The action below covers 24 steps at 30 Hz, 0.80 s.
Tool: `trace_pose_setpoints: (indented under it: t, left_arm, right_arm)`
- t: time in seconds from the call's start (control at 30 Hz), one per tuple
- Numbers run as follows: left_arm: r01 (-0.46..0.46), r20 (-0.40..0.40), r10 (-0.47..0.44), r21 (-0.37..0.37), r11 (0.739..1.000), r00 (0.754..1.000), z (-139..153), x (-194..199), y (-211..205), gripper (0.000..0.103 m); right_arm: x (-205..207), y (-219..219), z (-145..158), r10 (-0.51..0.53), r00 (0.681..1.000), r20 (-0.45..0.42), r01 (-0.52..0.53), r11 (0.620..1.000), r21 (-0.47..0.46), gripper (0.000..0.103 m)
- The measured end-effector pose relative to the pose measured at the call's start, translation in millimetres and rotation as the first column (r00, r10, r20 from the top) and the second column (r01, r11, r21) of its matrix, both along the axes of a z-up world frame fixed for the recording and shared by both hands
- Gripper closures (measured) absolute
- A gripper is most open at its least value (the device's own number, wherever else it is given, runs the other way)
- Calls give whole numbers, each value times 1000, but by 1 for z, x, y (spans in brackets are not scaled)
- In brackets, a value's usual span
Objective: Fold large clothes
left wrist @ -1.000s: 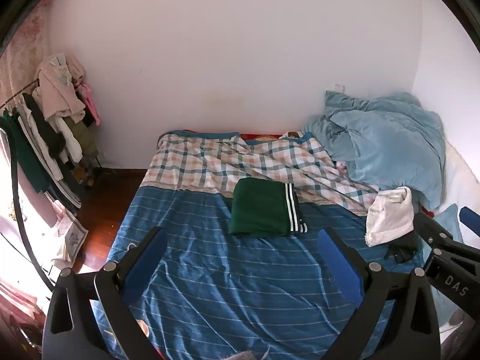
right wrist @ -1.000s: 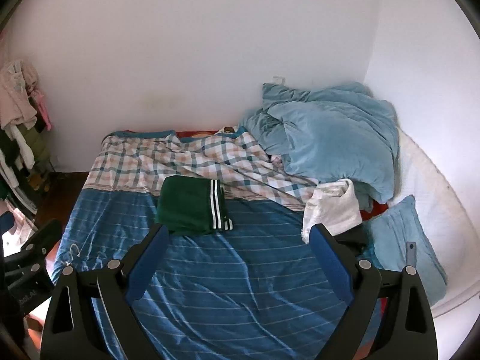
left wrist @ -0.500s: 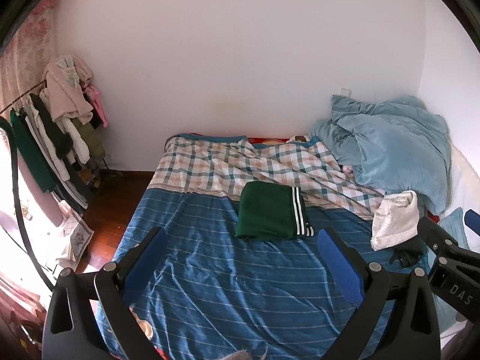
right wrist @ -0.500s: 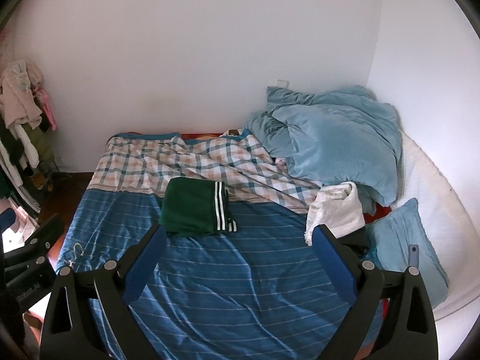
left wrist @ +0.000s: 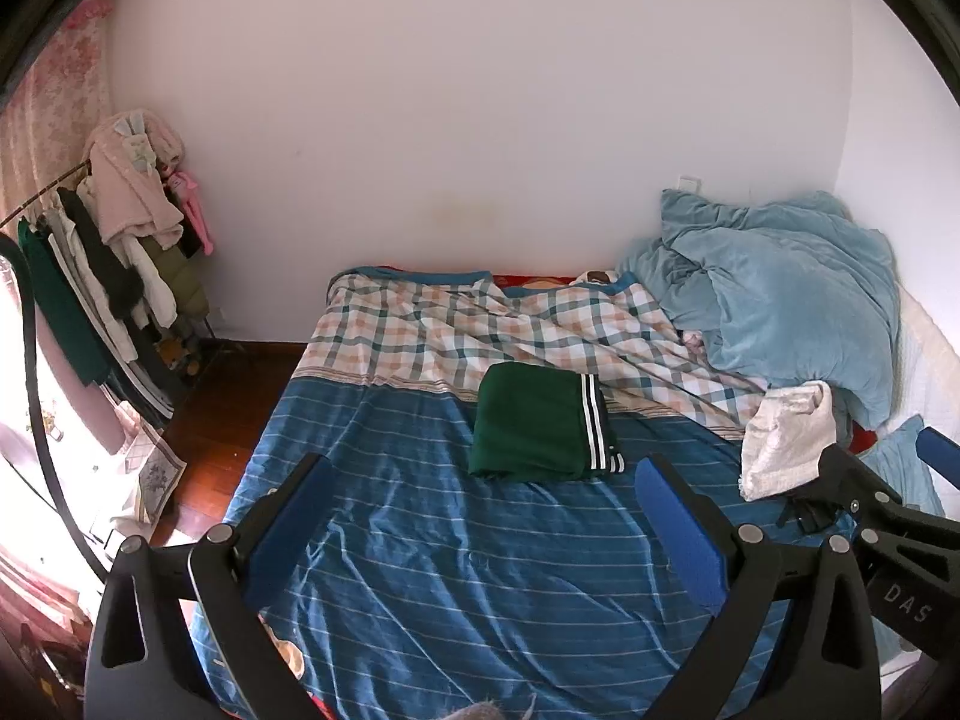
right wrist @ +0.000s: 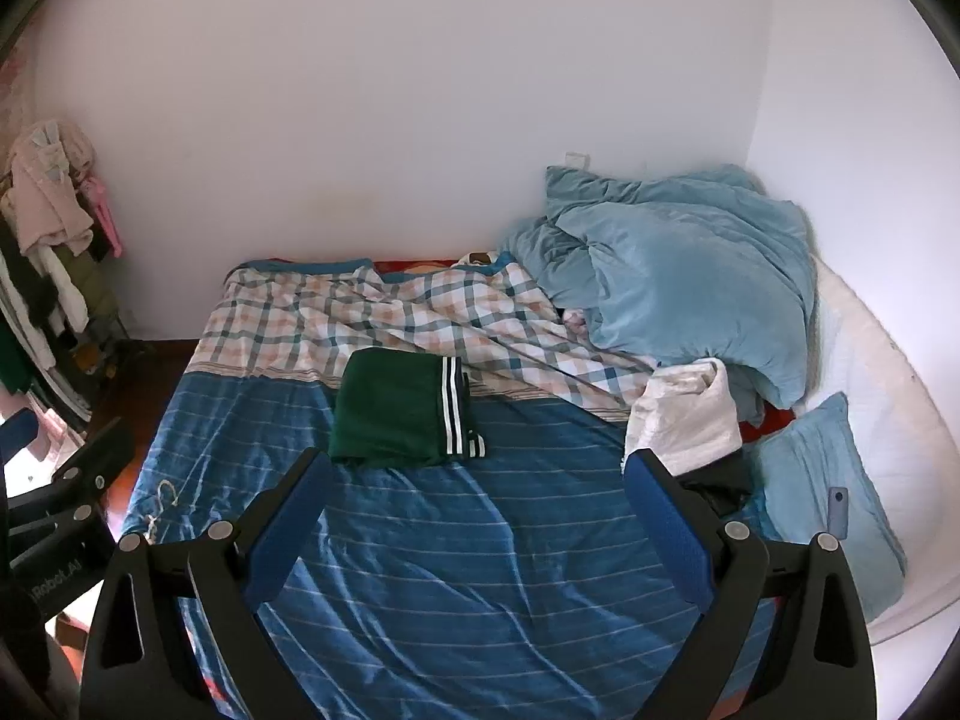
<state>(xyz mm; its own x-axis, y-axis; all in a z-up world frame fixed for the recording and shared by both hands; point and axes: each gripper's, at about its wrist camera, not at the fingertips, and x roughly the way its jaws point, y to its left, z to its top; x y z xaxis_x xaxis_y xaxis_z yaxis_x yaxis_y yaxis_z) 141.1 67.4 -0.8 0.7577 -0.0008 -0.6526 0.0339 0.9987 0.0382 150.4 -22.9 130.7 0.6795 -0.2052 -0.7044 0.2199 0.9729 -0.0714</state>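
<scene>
A dark green garment [left wrist: 534,420] [right wrist: 396,414] with white side stripes lies folded into a neat rectangle on the blue striped sheet [left wrist: 480,570] [right wrist: 480,570], at the edge of the plaid cover. My left gripper [left wrist: 480,480] hangs open well above and short of it, with nothing between its blue pads. My right gripper [right wrist: 474,474] is open too, held back over the near half of the bed, empty. A crumpled white garment [left wrist: 786,438] [right wrist: 684,414] sits at the right on a dark piece of clothing [right wrist: 726,480].
A plaid cover [left wrist: 480,330] spreads over the far half of the bed. A light blue duvet [left wrist: 780,294] is heaped in the right corner, with a blue pillow [right wrist: 834,492] and a phone [right wrist: 837,513] on it. A clothes rack [left wrist: 102,276] stands at the left.
Both grippers have drawn back and up from the bed, so the green garment looks smaller and farther. Nothing on the bed has moved.
</scene>
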Motion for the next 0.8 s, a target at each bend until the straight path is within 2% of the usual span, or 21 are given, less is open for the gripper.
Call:
trace_pose_setpoints:
  t: [0.8]
  left_arm:
    - [-18, -9, 18, -8, 1000, 1000, 2, 5, 8, 1]
  right_arm:
    - [9, 2, -11, 17, 1000, -12, -16, 1000, 17, 4]
